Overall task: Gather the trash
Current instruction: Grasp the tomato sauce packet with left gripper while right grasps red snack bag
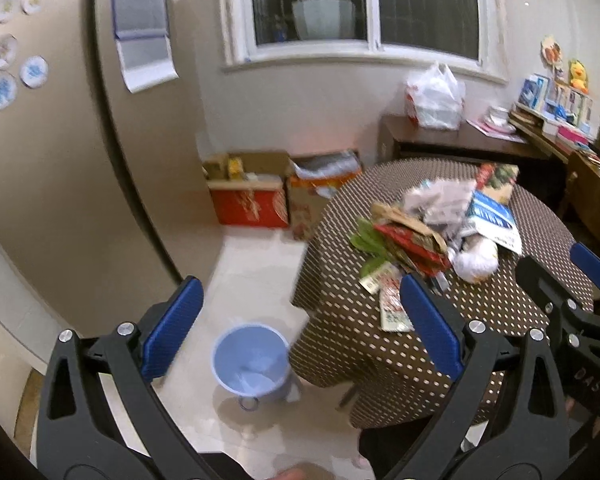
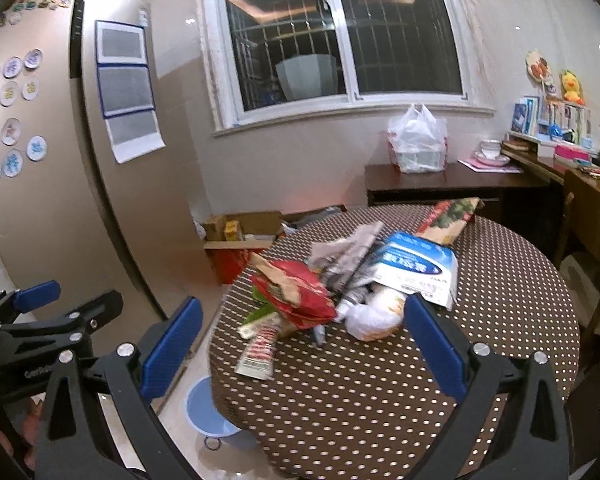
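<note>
Trash pile (image 2: 352,276) heaped mid-top on round dotted table (image 2: 500,280): red wrapper (image 2: 300,292), blue-white box (image 2: 420,268), white wad (image 2: 370,314). Blue bucket (image 1: 252,362) on floor beside table's left edge. Left gripper (image 1: 300,328) above bucket and table edge, jaws wide apart, empty. Right gripper (image 2: 300,344) before pile, jaws wide apart, empty.

barred window (image 2: 340,40), beige walls, pale tiled floor (image 1: 256,256), dark sideboard (image 2: 440,184).
</note>
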`<action>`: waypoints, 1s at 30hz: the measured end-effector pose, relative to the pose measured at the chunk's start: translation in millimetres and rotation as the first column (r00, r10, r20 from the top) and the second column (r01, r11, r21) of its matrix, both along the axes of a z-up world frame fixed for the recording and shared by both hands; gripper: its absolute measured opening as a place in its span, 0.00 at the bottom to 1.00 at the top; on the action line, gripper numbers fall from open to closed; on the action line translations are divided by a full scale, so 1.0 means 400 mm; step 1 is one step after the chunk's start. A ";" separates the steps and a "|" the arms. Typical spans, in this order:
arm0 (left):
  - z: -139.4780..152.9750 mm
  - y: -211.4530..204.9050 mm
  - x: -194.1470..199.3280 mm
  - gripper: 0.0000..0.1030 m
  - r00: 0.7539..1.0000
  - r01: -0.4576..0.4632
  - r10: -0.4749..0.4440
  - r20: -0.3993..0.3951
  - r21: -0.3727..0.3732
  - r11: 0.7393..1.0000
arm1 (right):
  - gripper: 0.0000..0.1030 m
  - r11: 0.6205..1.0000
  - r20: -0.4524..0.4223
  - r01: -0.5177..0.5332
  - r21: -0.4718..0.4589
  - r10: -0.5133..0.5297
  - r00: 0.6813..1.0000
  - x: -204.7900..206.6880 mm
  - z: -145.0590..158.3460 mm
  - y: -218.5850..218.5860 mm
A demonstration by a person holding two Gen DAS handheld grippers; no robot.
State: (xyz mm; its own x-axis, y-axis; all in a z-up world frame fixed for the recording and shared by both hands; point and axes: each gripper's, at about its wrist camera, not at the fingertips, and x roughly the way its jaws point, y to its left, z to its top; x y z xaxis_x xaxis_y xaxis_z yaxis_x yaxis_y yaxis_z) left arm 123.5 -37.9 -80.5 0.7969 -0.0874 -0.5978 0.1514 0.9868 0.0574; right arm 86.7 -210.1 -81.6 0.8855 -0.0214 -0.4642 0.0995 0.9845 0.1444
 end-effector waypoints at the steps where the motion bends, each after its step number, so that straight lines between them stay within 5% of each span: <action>1: -0.011 -0.005 0.009 0.94 1.000 0.007 -0.007 -0.018 -0.006 1.000 | 0.96 1.000 -0.012 0.008 -0.004 -0.008 1.000 0.008 -0.010 -0.008; 15: -0.211 -0.140 0.163 0.93 0.960 0.163 -0.168 -0.224 -0.040 0.986 | 0.96 0.996 -0.142 0.082 -0.027 -0.085 0.986 0.130 -0.132 -0.116; 24: -0.307 -0.209 0.243 0.61 0.916 0.228 -0.228 -0.330 -0.041 0.973 | 0.96 0.997 -0.168 0.076 -0.022 -0.079 0.983 0.170 -0.156 -0.131; 27: -0.310 -0.225 0.250 0.53 0.921 0.241 -0.232 -0.313 -0.009 0.970 | 0.96 0.997 -0.172 0.071 -0.017 -0.073 0.982 0.179 -0.159 -0.133; 28: -0.309 -0.227 0.250 0.36 0.920 0.251 -0.242 -0.307 -0.010 0.968 | 0.96 0.998 -0.173 0.069 -0.015 -0.070 0.982 0.182 -0.158 -0.132; 30: -0.305 -0.221 0.252 0.28 0.913 0.269 -0.266 -0.308 -0.034 0.962 | 0.96 0.998 -0.169 0.061 -0.011 -0.062 0.984 0.189 -0.157 -0.130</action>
State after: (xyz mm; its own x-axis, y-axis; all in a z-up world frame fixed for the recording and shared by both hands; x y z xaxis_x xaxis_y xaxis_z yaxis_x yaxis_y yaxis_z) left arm 224.3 -126.3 -202.4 0.5213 -0.2657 -0.8110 0.4215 0.9065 -0.0261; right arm 162.1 -261.9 -144.4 0.7911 -0.0764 -0.6069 0.1820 0.9766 0.1143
